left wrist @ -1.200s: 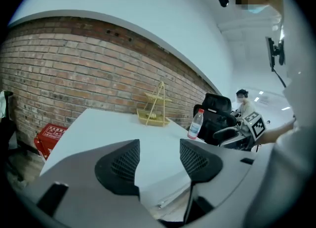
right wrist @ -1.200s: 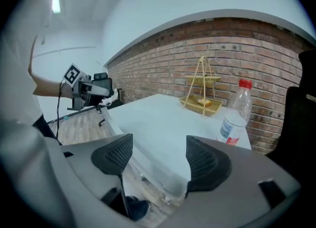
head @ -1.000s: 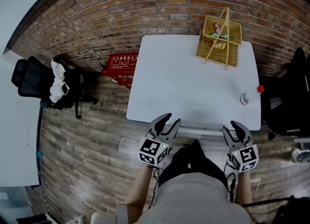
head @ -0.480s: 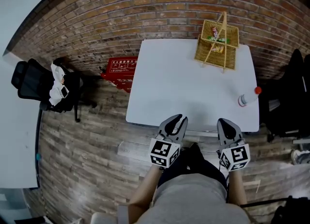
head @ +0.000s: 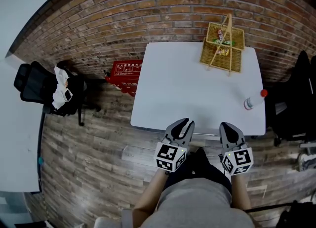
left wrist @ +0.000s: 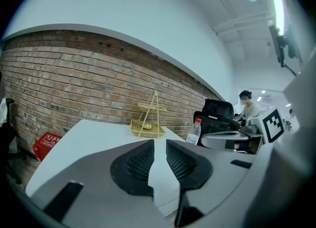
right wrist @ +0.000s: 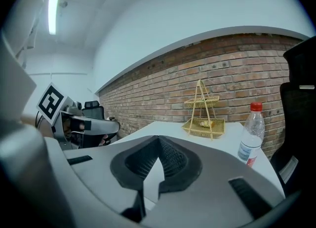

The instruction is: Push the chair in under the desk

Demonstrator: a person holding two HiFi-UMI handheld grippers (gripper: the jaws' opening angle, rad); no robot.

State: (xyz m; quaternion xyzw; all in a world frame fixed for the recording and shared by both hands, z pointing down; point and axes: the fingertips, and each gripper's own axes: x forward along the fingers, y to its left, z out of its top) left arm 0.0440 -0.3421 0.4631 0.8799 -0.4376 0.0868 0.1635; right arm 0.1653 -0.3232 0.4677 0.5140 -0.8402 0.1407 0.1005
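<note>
Chair (head: 198, 159): black, I see it at the table's (head: 187, 84) near edge, between my claws.
Left claw (head: 183, 122): just been closing, narrow gap, nothing pinched.
Right claw (head: 226, 126): pressed together, empty.

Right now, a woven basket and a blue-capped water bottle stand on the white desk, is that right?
Not quite: the water bottle has a red cap, not a blue one, as the right gripper view shows. The woven basket and the bottle do stand on the white desk.
</note>
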